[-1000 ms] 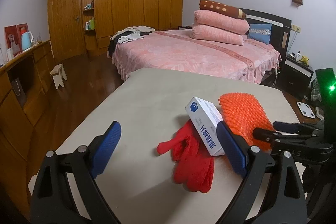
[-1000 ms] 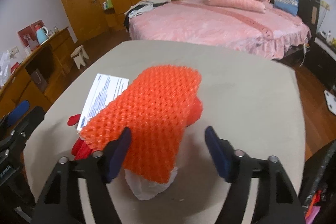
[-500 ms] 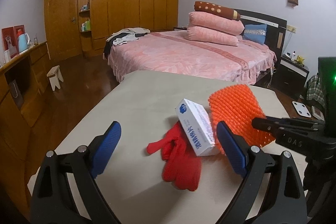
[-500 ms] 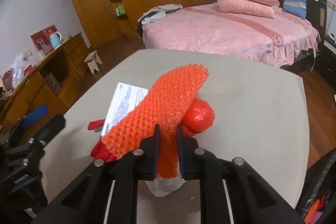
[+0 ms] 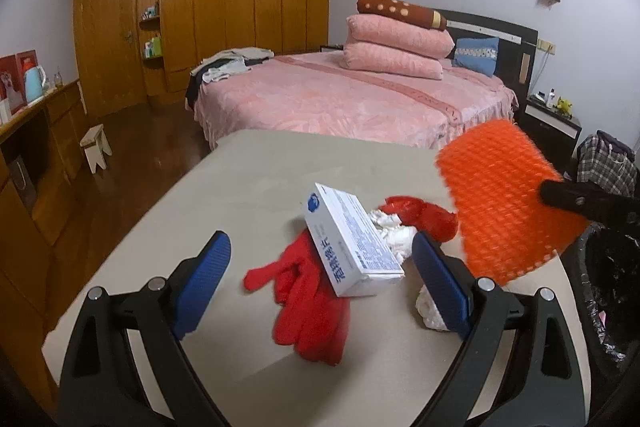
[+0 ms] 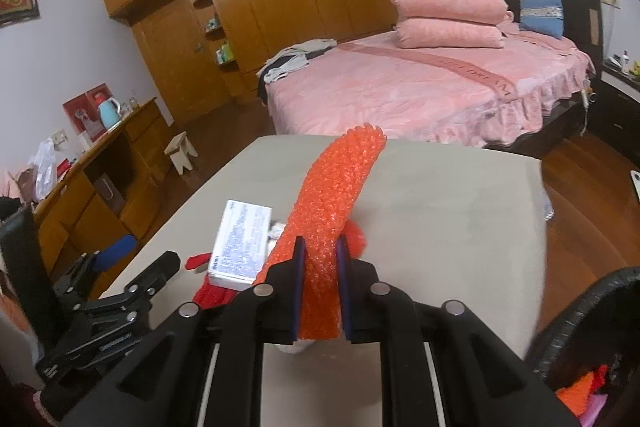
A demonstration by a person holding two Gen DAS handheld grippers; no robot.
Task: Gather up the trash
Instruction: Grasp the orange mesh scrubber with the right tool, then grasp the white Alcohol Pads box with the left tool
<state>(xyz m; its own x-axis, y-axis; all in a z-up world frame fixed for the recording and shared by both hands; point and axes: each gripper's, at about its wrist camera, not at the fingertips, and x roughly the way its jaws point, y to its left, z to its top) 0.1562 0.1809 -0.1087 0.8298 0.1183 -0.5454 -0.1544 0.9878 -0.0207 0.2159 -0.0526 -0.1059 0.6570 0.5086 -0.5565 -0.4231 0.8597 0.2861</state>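
Observation:
My right gripper is shut on an orange foam net and holds it above the beige table; the net also shows at the right of the left wrist view. My left gripper is open and empty, low over the table. Between its fingers lie a white box with blue print and a red glove. Behind the box are white crumpled tissue and a red plastic wrapper. The box also shows in the right wrist view.
A black-lined trash bin stands off the table's right side, with scraps inside; it also shows in the left wrist view. A pink bed, wooden wardrobe and side cabinet lie beyond.
My right gripper shut on the orange net and lifted it off the pile to the right, uncovering the tissue and red wrapper. My left gripper stayed open and drew back slightly.

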